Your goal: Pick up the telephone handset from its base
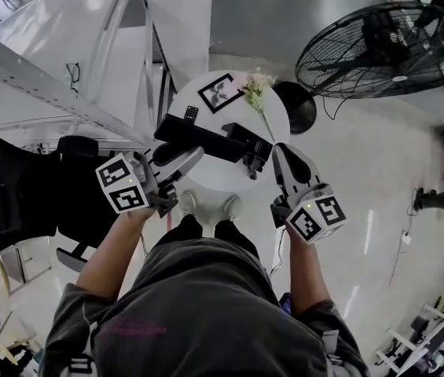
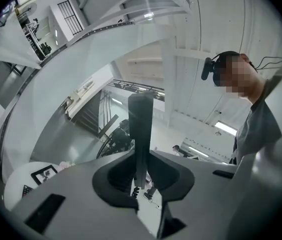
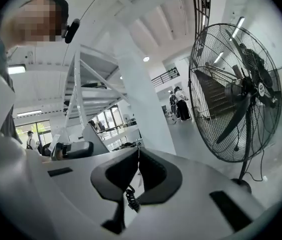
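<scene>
Black elongated plastic telephone handset (image 2: 141, 124) stands upright between the left gripper (image 2: 141, 159) pads, pinched, jaws part-way spread. Head view: handset held clear above round white surface (image 1: 214, 175). Right gripper (image 3: 135, 156) jaws pressed together; black coiled cord (image 3: 130, 196) shows beneath.

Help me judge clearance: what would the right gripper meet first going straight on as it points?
Nothing close. Beyond the right gripper the way looks free up to the white column, seemingly well off, though depth is unclear. The floor fan stands right of that line.
</scene>
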A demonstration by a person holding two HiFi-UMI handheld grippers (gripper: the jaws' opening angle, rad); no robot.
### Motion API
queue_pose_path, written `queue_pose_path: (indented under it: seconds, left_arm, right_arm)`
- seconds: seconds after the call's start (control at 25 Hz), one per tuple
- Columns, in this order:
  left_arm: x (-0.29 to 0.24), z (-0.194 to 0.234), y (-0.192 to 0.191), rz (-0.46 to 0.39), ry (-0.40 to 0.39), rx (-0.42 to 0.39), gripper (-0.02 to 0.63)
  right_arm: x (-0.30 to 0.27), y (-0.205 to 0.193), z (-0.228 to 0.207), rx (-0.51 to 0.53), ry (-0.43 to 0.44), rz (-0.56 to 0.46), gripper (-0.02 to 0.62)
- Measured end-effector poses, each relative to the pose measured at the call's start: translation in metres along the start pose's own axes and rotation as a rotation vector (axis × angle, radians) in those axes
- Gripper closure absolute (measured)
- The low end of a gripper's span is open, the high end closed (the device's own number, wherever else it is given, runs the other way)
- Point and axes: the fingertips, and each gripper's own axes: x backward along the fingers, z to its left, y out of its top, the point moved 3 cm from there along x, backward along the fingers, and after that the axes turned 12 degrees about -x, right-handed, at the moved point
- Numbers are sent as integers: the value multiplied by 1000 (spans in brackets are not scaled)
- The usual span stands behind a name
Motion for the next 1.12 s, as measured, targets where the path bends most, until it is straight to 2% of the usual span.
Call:
queue_pose_path:
  seconds: [0.72, 1.12]
  left_arm:
    - [28, -5, 62, -59, -75, -99, 526]
    - [30, -8, 79, -92, -78, -136, 526]
  right_arm:
    - [-6, 24, 54, 76, 14, -81, 575]
    - [-8, 25, 64, 111, 32, -65, 575]
